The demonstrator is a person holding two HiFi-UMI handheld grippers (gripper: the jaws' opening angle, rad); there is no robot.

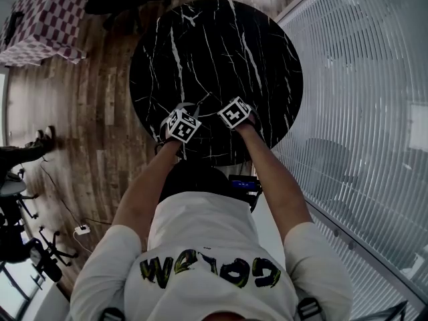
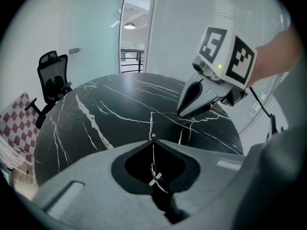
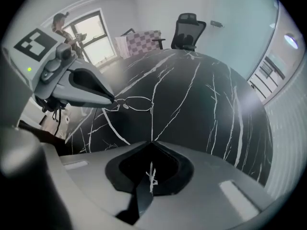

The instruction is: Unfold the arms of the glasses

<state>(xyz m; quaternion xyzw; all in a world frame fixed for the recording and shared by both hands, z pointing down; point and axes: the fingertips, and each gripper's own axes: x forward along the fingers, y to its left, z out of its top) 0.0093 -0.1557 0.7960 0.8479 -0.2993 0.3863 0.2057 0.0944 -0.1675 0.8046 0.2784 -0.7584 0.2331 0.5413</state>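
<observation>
Both jaw pairs clamp the glasses (image 3: 139,103) by the table (image 1: 214,45)'s near edge. Left gripper (image 3: 111,99) should steady, right gripper (image 3: 152,140) swing outward gently.

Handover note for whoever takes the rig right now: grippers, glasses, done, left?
Left gripper: shut on a thin wire of the glasses.
Right gripper: shut on another wire, apparently one arm, running from its jaws to the lens frame.
Glasses: strung between both tips over the black marble table, near the person.
Done: that arm looks swung out from the front.
Left: other arm's state unclear; check it, finish unfolding.
</observation>
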